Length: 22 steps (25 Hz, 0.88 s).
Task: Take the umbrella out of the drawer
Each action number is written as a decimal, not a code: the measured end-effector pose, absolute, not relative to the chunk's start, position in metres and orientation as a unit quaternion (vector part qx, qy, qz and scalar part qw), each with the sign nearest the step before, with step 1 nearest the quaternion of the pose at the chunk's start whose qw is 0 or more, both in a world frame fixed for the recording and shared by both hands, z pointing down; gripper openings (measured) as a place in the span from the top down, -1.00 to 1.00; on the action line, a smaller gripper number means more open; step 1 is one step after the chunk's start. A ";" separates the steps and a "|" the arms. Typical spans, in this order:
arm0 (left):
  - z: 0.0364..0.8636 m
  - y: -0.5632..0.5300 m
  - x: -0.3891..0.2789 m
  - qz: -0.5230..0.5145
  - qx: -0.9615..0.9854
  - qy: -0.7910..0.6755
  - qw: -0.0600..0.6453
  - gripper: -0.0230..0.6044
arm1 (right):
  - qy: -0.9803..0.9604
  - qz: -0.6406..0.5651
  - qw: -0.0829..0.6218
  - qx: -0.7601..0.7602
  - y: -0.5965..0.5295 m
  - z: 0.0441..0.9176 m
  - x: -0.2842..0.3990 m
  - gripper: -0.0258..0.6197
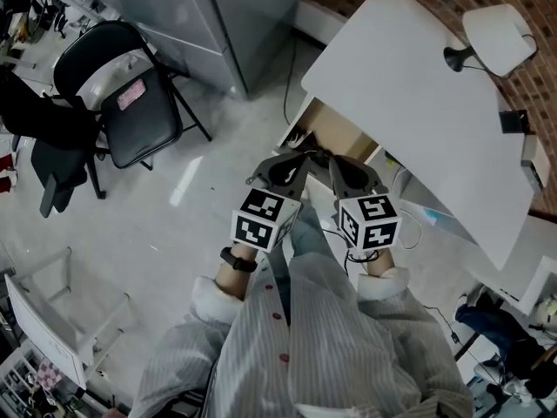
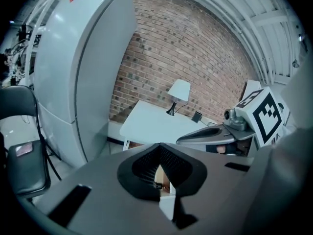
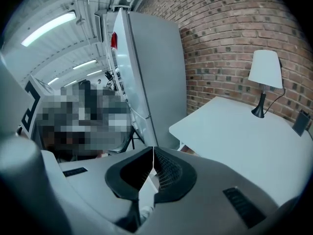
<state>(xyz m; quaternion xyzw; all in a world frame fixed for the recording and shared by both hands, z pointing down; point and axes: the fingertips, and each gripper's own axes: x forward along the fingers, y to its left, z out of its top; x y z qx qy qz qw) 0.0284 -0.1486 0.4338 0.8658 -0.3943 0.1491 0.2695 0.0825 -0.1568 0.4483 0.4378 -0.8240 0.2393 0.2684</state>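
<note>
Both pairs of jaws are closed and hold nothing. In the left gripper view, the left gripper [image 2: 159, 145] has its dark ribbed pads meeting at the tips. A small diamond-shaped gap lower down shows a sliver of tan surface. In the right gripper view, the right gripper [image 3: 153, 149] has its pads pressed together along a thin line.

From the head view, a person in a striped shirt [image 1: 331, 347] holds the two grippers side by side, close together. Each carries a black-and-white marker cube, and both point away and downward toward a drawer [image 1: 335, 129]. The drawer stands pulled out from under the near edge of a white desk [image 1: 409, 85], showing a tan inside. The gripper tips cover part of its front, and the umbrella cannot be picked out (only some dark shapes show at the drawer's edge, too small to name).

At the desk's far end stands a lamp [image 1: 496, 37] with a white shade and a dark base, and a small black device [image 1: 513, 120] sits near it. A brick wall [image 3: 230, 28] runs behind the desk. A tall grey fridge [image 1: 226, 16] stands left of the desk. A black folding chair [image 1: 130, 103] stands further left on the pale floor [image 1: 174, 207].
</note>
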 end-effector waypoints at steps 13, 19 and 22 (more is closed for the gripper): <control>0.560 -0.135 0.011 0.183 0.846 -0.385 0.320 0.90 | -0.815 0.251 0.328 0.407 -0.157 0.585 0.049 0.81; 0.612 -0.134 0.016 0.199 0.840 -0.374 0.339 0.90 | -0.809 0.253 0.351 0.399 -0.167 0.637 0.056 0.81; 0.641 -0.132 0.013 0.212 0.833 -0.371 0.351 0.90 | -0.802 0.261 0.374 0.386 -0.169 0.669 0.061 0.81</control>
